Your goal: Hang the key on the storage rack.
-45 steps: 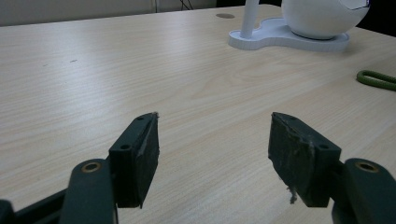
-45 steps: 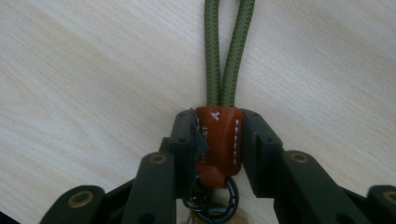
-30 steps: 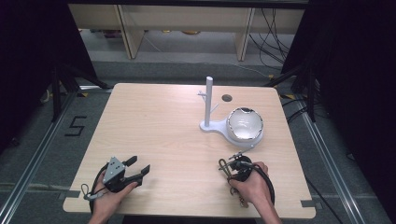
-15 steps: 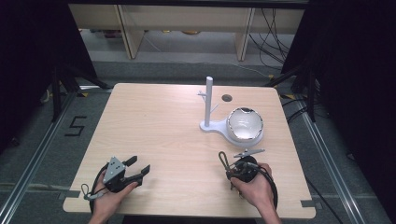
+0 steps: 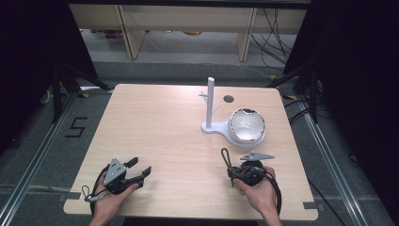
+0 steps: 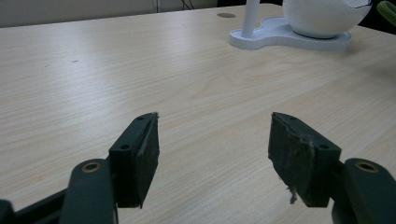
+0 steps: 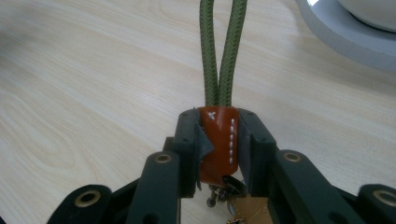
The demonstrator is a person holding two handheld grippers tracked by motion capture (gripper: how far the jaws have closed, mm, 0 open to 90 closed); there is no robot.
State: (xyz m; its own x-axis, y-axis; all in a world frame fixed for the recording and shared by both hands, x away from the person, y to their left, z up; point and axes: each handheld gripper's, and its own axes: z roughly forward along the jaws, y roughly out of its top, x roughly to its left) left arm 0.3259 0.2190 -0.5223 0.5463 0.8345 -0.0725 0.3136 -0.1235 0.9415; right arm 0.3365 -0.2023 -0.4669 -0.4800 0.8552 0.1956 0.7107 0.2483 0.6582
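Right gripper view: the right gripper (image 7: 218, 140) has its fingers clamped on an orange-tabbed green cord loop (image 7: 219, 56); the left gripper (image 6: 215, 158) fingers stand apart above the tabletop (image 6: 140, 74).

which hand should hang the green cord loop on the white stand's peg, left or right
Right, probably. The right claw is shut on the keychain's orange tab, its green loop free, and sits nearer the white stand. The left claw is open and empty.

A recording lab: a pale wood-grain table (image 5: 155, 127) stands on grey carpet between black curtains (image 5: 28, 56), with metal floor rails (image 5: 37, 155), a taped floor number "5" (image 5: 75, 127), loose black cables (image 5: 277, 28) and bare wooden shelving (image 5: 188, 23) behind.
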